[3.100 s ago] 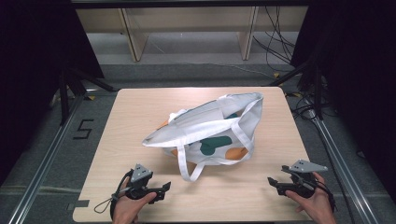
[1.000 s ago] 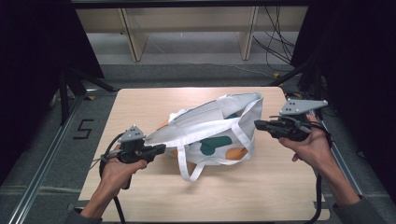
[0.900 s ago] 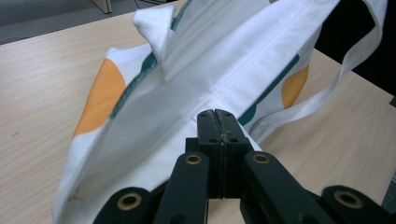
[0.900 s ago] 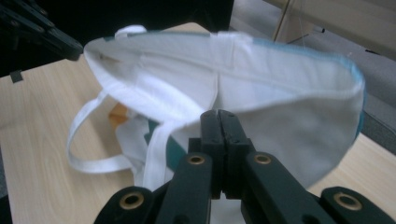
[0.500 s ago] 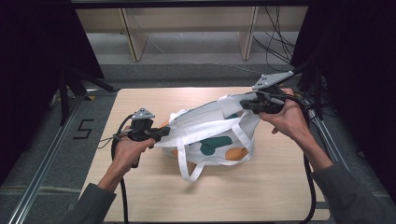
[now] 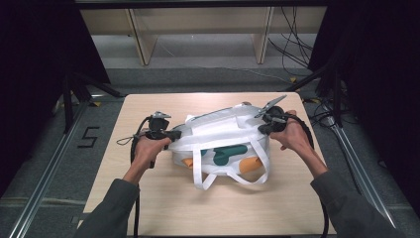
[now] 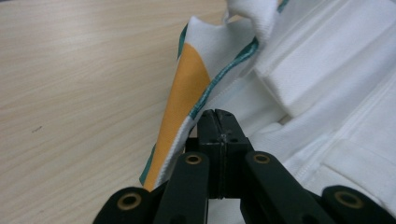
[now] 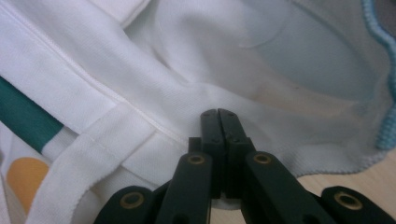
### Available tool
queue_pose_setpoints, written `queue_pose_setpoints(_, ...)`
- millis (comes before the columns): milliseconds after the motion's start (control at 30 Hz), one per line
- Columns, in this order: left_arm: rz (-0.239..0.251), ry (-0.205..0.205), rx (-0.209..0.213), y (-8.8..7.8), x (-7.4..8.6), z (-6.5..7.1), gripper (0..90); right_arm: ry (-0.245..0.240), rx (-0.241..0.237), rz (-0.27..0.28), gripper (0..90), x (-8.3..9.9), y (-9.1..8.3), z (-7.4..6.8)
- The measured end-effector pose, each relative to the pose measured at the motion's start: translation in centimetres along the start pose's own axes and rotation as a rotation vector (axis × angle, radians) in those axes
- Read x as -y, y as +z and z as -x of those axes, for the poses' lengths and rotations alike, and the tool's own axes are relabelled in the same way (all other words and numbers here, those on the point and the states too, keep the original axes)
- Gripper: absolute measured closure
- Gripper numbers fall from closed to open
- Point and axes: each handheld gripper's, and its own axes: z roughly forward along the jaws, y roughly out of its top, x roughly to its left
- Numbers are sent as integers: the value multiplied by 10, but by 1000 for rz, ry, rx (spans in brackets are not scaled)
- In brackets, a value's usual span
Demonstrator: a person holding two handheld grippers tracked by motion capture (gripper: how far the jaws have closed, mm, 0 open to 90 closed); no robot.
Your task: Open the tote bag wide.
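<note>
Now we see a white cloth tote bag (image 6: 223, 141), no writing legible; a taped "5" (image 6: 87, 137) marks the left floor. Left gripper (image 6: 174, 134) and right gripper (image 6: 262, 126) jaws both closed, empty.

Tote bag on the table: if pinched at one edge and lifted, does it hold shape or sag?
Probably sags: the tote bag lies flat and creased, its fabric folding near the left gripper. The handles sprawl loose, so they would likely dangle. Seems light and empty, though its inside is unseen.
</note>
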Motion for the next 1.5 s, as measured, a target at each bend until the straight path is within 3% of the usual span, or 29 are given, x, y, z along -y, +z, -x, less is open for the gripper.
queue_pose_setpoints(167,-23,-9,-27,19,8,-3,894,12,-21,-14,900,8,11,1)
queue_pose_setpoints(233,-26,-16,-20,18,8,-4,894,-15,-22,-21,900,12,19,0)
queue_pose_setpoints(300,-30,-4,-27,15,6,-1,893,7,-13,-26,900,11,18,-3)
queue_pose_setpoints(367,-4,-8,-15,6,0,2,888,-3,-14,2,900,8,10,0)
queue_pose_setpoints(400,4,5,-2,2,-4,4,885,45,-11,6,900,5,3,-3)
queue_pose_setpoints(467,29,24,22,-3,-13,11,879,11,-28,93,900,-4,-7,-1)
queue_pose_setpoints(500,32,28,41,-3,-17,16,877,8,-27,159,900,-9,-8,-2)
queue_pose_setpoints(533,29,44,53,-1,-21,22,873,2,-42,172,900,-15,-10,-3)
queue_pose_setpoints(567,19,53,63,2,-25,28,871,27,-50,167,900,-21,-9,-8)
queue_pose_setpoints(600,6,72,70,7,-28,32,870,7,-58,187,900,-27,-4,-10)
queue_pose_setpoints(667,-33,79,85,19,-35,38,868,-26,-68,157,900,-35,9,-15)
queue_pose_setpoints(733,-43,59,102,29,-40,39,871,-36,-97,91,900,-36,21,-21)
queue_pose_setpoints(800,-59,46,91,36,-45,37,884,-70,-127,47,900,-31,23,-28)
queue_pose_setpoints(867,-72,33,86,40,-47,33,886,-105,-165,15,900,-19,15,-37)
queue_pose_setpoints(933,-68,22,78,46,-48,31,886,-130,-245,-22,900,-2,8,-47)
queue_pose_setpoints(1000,-70,11,88,47,-48,32,886,-208,-295,-71,900,18,12,-62)
queue_pose_setpoints(1067,-64,28,83,45,-47,36,880,-207,-287,-106,900,31,14,-73)
queue_pose_setpoints(1133,-51,48,86,40,-47,41,867,-198,-274,-64,900,28,10,-71)
queue_pose_setpoints(1167,-46,57,96,37,-46,45,866,-184,-235,-18,900,22,6,-69)
queue_pose_setpoints(1233,-31,77,116,32,-43,52,862,-176,-218,107,900,7,-1,-66)
queue_pose_setpoints(1267,-39,95,118,30,-41,55,862,-173,-206,140,900,-2,-3,-66)
queue_pose_setpoints(1367,-63,130,141,30,-31,63,856,-192,-178,118,900,-27,8,-68)
queue_pose_setpoints(1400,-87,149,160,31,-25,66,855,-203,-160,95,900,-34,15,-69)
queue_pose_setpoints(1467,-137,204,156,32,-9,73,850,-213,-112,55,900,-48,31,-65)
queue_pose_setpoints(1500,-195,243,169,31,1,74,853,-215,-76,42,900,-54,39,-60)
